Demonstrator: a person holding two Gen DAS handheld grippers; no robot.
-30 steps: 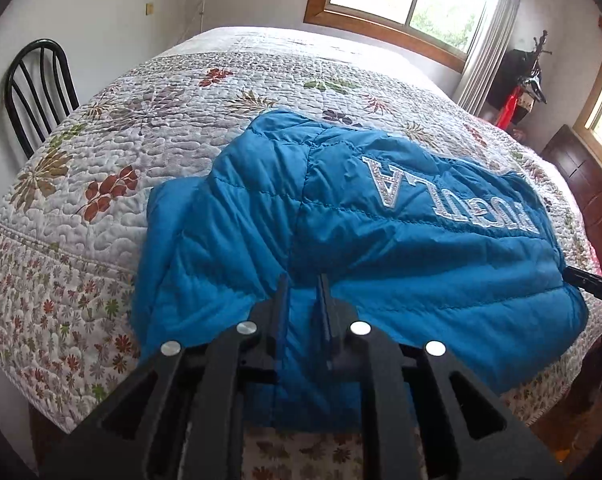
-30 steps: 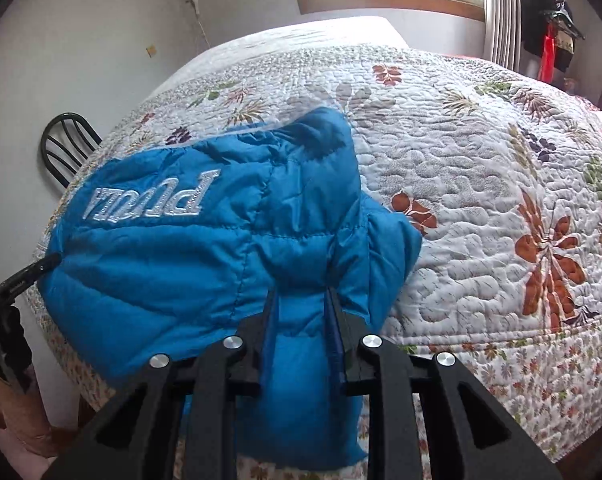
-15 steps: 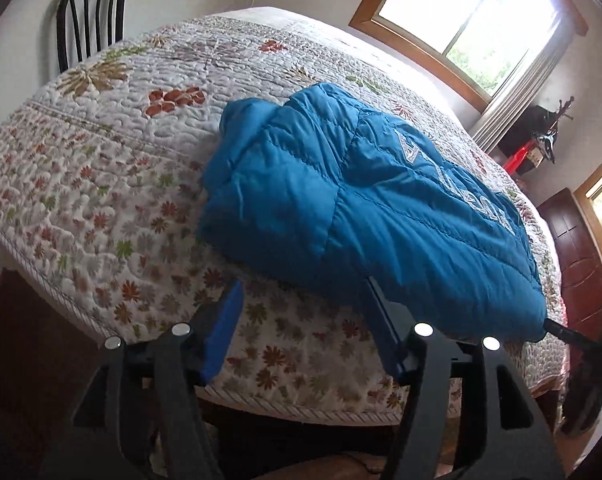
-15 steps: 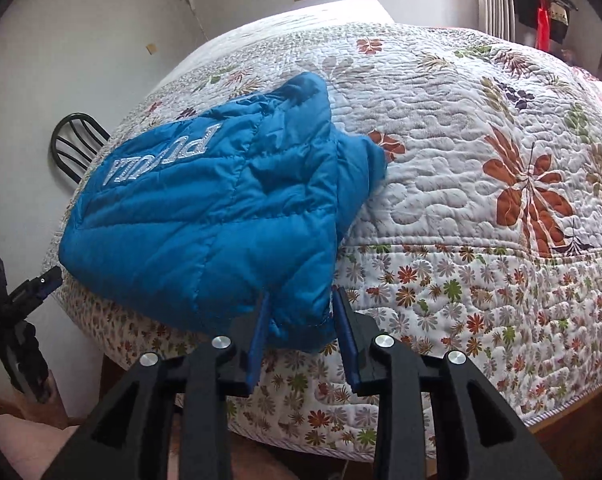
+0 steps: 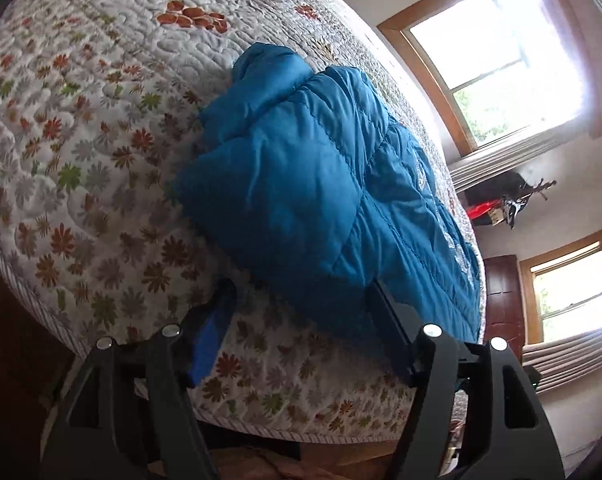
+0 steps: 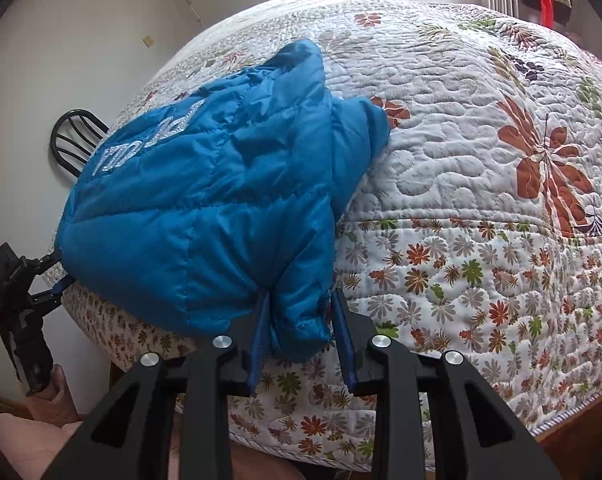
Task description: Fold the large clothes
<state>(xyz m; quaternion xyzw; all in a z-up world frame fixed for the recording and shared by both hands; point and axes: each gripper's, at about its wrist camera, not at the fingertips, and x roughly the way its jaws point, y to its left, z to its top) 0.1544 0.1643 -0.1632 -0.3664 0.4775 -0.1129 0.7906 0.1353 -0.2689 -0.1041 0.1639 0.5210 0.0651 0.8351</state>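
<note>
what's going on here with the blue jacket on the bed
A person is folding a blue puffer jacket on a bed covered with a floral quilt, using a hand-held gripper in each hand. The jacket lies bunched at the bed's edge, partly hanging over it. The right hand-held gripper has the jacket's hanging corner between its fingers, which are not pressed tight. The left hand-held gripper is open wide beside the jacket's other end, holding nothing.

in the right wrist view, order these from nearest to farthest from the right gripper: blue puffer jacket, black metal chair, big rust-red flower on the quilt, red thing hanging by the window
1. Blue puffer jacket: its hem sits between the right gripper fingers.
2. Big rust-red flower: right, on the quilt top.
3. Black metal chair: left, beyond the bed by the wall.
4. Red hanging thing: top right, far wall.
</note>
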